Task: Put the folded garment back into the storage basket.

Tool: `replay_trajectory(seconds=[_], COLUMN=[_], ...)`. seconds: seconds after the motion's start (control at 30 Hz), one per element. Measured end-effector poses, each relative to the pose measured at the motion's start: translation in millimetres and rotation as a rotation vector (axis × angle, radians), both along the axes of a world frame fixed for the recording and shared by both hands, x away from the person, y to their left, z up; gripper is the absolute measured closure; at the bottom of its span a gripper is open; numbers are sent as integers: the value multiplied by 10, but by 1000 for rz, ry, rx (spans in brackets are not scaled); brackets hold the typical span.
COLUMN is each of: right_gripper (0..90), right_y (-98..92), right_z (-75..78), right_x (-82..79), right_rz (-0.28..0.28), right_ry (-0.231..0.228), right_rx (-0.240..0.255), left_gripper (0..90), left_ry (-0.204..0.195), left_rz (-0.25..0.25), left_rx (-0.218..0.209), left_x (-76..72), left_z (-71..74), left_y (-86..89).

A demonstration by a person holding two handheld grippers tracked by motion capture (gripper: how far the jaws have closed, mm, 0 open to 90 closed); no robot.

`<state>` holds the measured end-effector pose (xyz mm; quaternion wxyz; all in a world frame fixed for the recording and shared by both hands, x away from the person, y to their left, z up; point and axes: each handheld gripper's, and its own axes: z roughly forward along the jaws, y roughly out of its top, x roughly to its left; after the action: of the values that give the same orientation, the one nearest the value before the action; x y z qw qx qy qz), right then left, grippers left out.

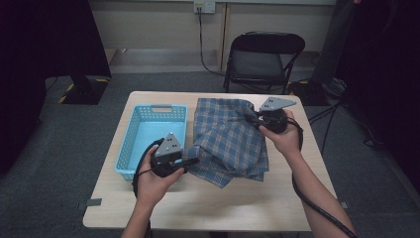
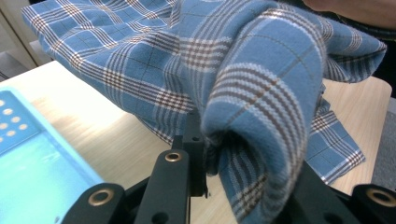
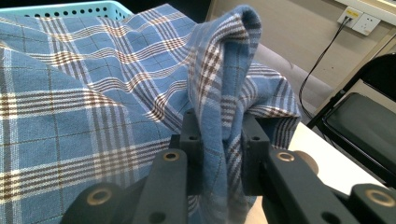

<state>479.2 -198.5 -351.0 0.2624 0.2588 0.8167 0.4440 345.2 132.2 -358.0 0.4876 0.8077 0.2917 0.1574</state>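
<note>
Two grippers were on one plaid cloth [image 1: 229,141] at the wooden desk [image 1: 208,208], cloth lying right of the blue basket [image 1: 148,136] and partly lifted off the surface.

Desk: pale wood-grain laminate, rounded corners, smooth, so the fabric should slide on it easily.

Cloth: blue woven check with brown and white stripes, soft, mid-weight, loosely folded in several layers, bunching into thick ridges at both pinch points. A lower corner rested flat on the desk in the left gripper view.

Basket: light blue plastic, rectangular, perforated walls, handle slot at the far end, nothing inside, just beside the cloth's left edge.

Left gripper [image 1: 190,161]: jaws clamped on a fat fold at the cloth's near-left edge; in its own view the fold bulged over the right jaw. Right gripper [image 1: 252,120]: jaws clamped on a gathered ridge at the far-right corner, fabric squeezed upright between the pads.

Step judged: lifting the cloth by two corners, probably to spread, refold or move it to the basket. To do it well: keep both grips tight, raise both hands evenly, pull apart gently so layers fall open without slipping out, and keep the hanging part clear of the basket rim. Risk: the left bite looked bulky and could let layers slip.
</note>
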Motion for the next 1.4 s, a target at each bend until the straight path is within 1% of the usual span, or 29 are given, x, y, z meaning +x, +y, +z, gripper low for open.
replay_trajectory(seconds=[0.1, 0.2, 0.27, 0.33, 0.53, 0.57, 0.63, 0.67, 0.73, 0.77, 0.83, 0.87, 1.0, 1.13, 1.4], right_gripper=[766, 766, 766, 766, 765, 765, 765, 765, 765, 765, 764, 764, 764, 764, 763], right_y=[104, 155, 240, 271, 446, 500, 526, 552, 626, 626, 697, 697, 818, 876, 1017], right_z=[37, 56, 85, 92, 112, 111, 110, 110, 115, 115, 134, 134, 181, 201, 192], right_x=[23, 38, 64, 73, 118, 135, 146, 155, 179, 179, 201, 201, 226, 235, 271], right_rz=[3, 5, 11, 13, 29, 33, 36, 36, 41, 41, 47, 47, 51, 56, 64], right_ry=[1, 3, 2, 2, -1, 2, 4, 4, 7, 7, 6, 6, -2, -6, -4], right_rx=[3, 7, 2, -1, -8, -8, -7, -6, -4, -4, 5, 5, 0, -2, 1], left_gripper=[771, 771, 771, 771, 770, 770, 770, 770, 770, 770, 771, 771, 770, 770, 771], left_ry=[-7, -15, -11, -6, -14, -14, -17, -16, -17, -17, -16, -22, -34, -37, -41], left_rz=[10, 24, 30, 30, 61, 64, 75, 81, 96, 96, 107, 112, 127, 145, 176], left_rx=[5, 3, 1, -2, 6, 3, 4, 3, -14, -14, -22, -25, -35, -56, -72], left_x=[1, -4, -5, 1, -2, -3, -5, -4, -1, -1, -5, -8, -14, -8, 20], left_z=[22, 42, 47, 45, 65, 66, 70, 72, 79, 79, 91, 98, 116, 113, 95], left_y=[76, 147, 191, 237, 389, 408, 446, 469, 543, 543, 588, 608, 680, 766, 917])
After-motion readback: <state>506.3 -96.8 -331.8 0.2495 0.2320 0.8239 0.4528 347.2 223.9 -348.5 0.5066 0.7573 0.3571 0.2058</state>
